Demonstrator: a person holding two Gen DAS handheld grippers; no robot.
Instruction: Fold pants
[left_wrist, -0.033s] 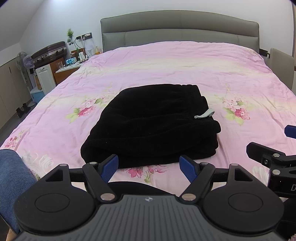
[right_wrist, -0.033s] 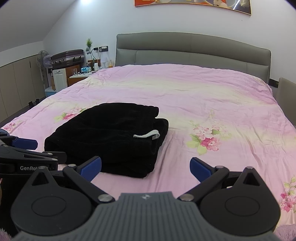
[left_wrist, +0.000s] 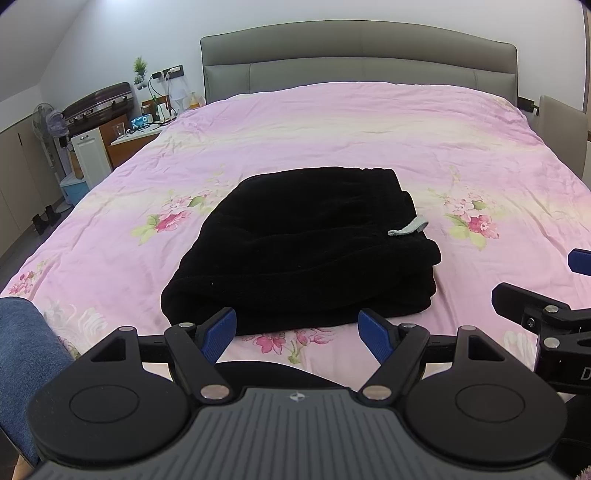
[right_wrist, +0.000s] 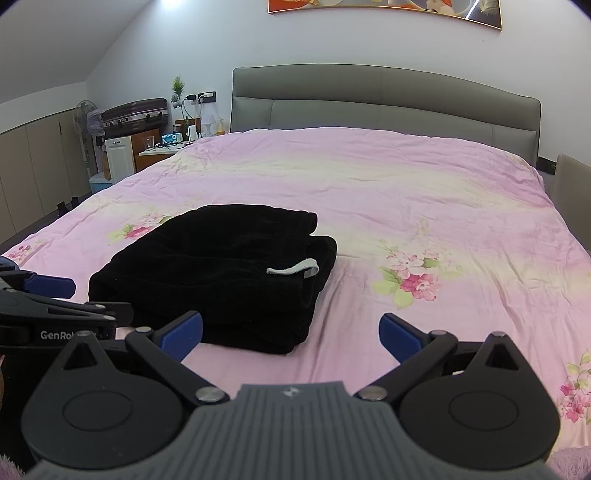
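Pink bedding with flower prints (left_wrist: 332, 140) covers the wide bed in front of me, and both tools hang low over its near edge; the left gripper (left_wrist: 297, 332) has its blue pads standing wide apart with nothing between them, only the cover shows in the gap; the right gripper (right_wrist: 291, 332) is the same, its jaws spread and empty over bare pink cloth. Just beyond the left gripper lie the black pants (left_wrist: 306, 247), folded into a thick flat bundle; the near edge of the bundle is just ahead of the blue pads, and I cannot tell if it touches them; from the right wrist view the pants (right_wrist: 218, 269) sit to the left of the open jaws, not between them. A small pale loop (left_wrist: 408, 229) sticks out at the right side of the bundle. Farther back stands the grey padded headboard (left_wrist: 354, 55) against the white wall; left of the bed there is a nightstand with small things (left_wrist: 147, 127), a dark suitcase (left_wrist: 98, 103) on a cabinet, and a standing fan (left_wrist: 48, 122). At the left lower corner a leg in blue jeans (left_wrist: 26, 354) shows.
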